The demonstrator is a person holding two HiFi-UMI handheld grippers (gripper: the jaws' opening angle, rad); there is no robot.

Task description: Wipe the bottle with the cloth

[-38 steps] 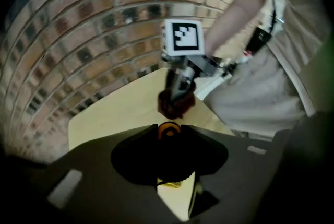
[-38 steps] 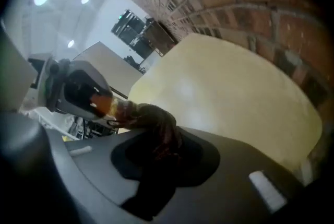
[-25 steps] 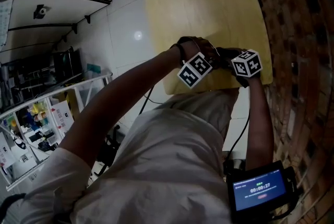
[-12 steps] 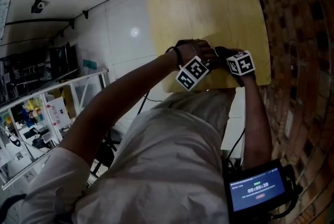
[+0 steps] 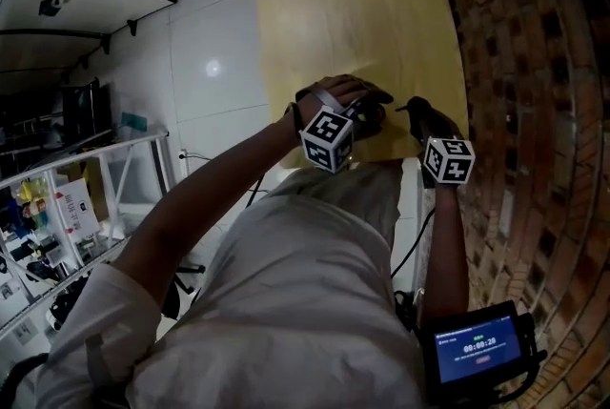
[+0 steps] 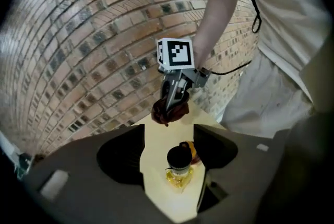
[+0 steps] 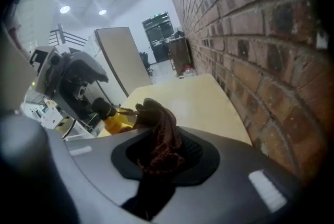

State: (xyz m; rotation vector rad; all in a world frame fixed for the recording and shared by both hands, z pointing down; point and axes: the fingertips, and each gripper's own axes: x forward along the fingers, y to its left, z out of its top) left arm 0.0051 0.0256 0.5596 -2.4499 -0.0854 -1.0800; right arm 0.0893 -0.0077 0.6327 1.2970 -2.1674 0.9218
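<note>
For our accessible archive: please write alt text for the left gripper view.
A black-capped bottle of yellow liquid stands on a pale table between the jaws of the left claw, which have just been opening and do not touch it. Beyond it, the right claw clamps a bunched dark red cloth, before a brick wall.

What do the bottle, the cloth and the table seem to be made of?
Bottle: probably clear plastic or glass, since its yellow body looks translucent. Its black cap looks like matte plastic.
Cloth: soft, dark red-brown fabric that bunches in folds.
Table: pale wood or wood-look laminate with a smooth, even surface.
</note>
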